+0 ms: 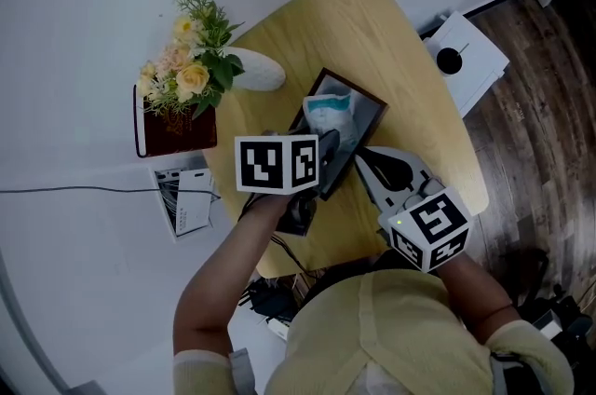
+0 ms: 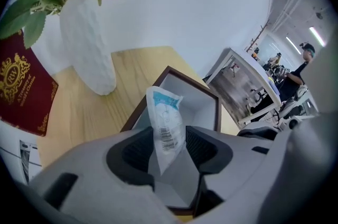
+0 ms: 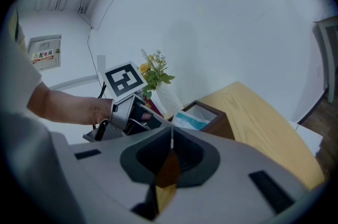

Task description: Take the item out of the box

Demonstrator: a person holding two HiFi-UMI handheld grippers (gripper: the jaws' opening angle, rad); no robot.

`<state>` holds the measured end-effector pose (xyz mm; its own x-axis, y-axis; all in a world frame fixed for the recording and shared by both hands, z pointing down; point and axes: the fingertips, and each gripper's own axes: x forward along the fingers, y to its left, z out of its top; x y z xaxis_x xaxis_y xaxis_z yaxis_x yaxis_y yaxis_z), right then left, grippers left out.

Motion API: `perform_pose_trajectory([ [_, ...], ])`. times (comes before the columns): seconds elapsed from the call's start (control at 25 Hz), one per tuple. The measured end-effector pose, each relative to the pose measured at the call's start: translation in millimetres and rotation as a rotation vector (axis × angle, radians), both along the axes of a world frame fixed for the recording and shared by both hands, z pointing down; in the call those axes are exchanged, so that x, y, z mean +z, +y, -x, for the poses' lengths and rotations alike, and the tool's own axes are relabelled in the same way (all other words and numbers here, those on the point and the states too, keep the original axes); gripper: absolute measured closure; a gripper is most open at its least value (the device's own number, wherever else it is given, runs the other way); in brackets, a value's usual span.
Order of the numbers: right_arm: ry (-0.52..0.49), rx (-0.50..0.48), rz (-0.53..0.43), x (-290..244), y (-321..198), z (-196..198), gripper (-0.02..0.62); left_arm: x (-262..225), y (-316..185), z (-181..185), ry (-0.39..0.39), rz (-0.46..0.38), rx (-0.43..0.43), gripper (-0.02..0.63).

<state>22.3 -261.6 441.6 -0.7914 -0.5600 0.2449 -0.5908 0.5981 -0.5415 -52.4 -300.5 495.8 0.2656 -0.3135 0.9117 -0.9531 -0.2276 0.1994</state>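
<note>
A dark brown box (image 1: pixel 373 101) with a white inside stands open on the wooden table (image 1: pixel 372 20). A white and blue sealed packet (image 1: pixel 331 114) sticks up out of it. In the left gripper view the packet (image 2: pixel 163 122) stands upright between the pads of my left gripper (image 2: pixel 166 150). Those jaws are spread wide, with a gap on the right side, so they are open. In the head view the left gripper (image 1: pixel 328 147) reaches over the box's near rim. My right gripper (image 1: pixel 372 162) hovers beside the box, shut and empty (image 3: pixel 171 146).
A white vase (image 1: pixel 253 70) with flowers and a dark red book (image 1: pixel 177 130) stand at the table's far left, close to the box. Papers (image 1: pixel 186 197) lie off the table's left edge. A white unit (image 1: pixel 466 58) sits on the floor to the right.
</note>
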Motion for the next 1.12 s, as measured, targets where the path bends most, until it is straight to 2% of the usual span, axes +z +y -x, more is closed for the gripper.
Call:
perform_pose_trajectory([
  [0.08, 0.004, 0.007, 0.006, 2.5, 0.6, -2.4, 0.563, -0.3, -1.9, -0.2, -0.017, -0.013, 0.031, 0.413],
  [0.16, 0.009, 0.013, 0.011, 5.2, 1.4, -4.1, 0.564, -0.5, -2.6, -2.3, -0.014, -0.017, 0.061, 0.463],
  [0.44, 0.027, 0.026, 0.018, 10.4, 3.3, -7.0, 0.563, -4.7, -7.9, -25.4, 0.101, -0.052, 0.128, 0.486],
  [0.88, 0.045, 0.041, 0.025, 15.7, 6.6, -11.6, 0.563, 3.0, -9.7, -40.1, 0.129, -0.036, 0.15, 0.5],
  [1.12, 0.055, 0.05, 0.02, 13.7, 11.6, -12.1, 0.563, -1.6, -11.3, -39.1, 0.134, -0.07, 0.15, 0.514],
])
